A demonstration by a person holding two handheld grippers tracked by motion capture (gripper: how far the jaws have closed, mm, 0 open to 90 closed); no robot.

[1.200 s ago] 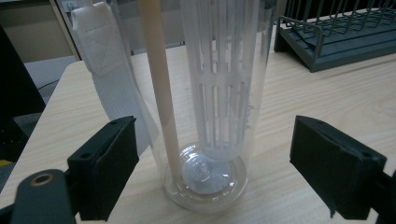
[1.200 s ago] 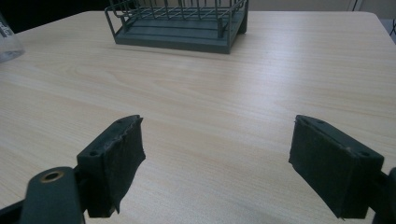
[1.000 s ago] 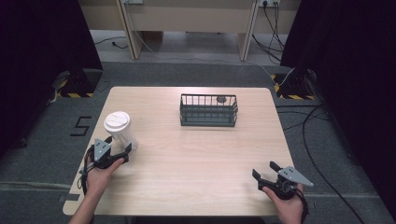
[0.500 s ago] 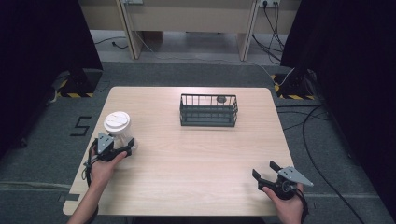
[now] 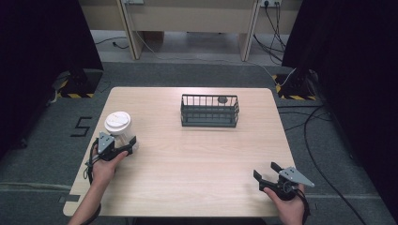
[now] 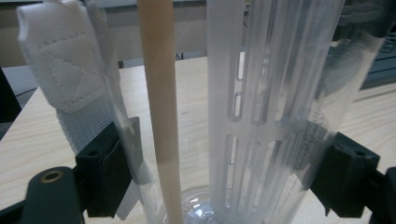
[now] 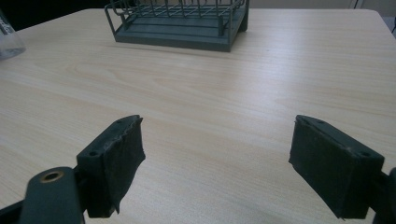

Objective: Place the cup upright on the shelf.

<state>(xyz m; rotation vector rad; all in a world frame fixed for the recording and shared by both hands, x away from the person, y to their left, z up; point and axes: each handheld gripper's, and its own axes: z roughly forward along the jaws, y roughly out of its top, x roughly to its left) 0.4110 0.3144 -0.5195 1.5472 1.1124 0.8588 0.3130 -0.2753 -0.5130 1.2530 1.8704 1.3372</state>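
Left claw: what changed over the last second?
Little. The left claw kept its jaws around the clear bottle with the white lid, pads against its sides, and shifted slightly toward the person; the bottle stayed put at the table's left edge. The right claw stayed open and idle near the front right corner. The wire basket on the table did not move.

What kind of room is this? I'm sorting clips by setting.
Probably a lab or recording studio: black curtains flank a lone wooden table, cables trail over grey carpet, and hazard-striped stand bases sit at the corners.
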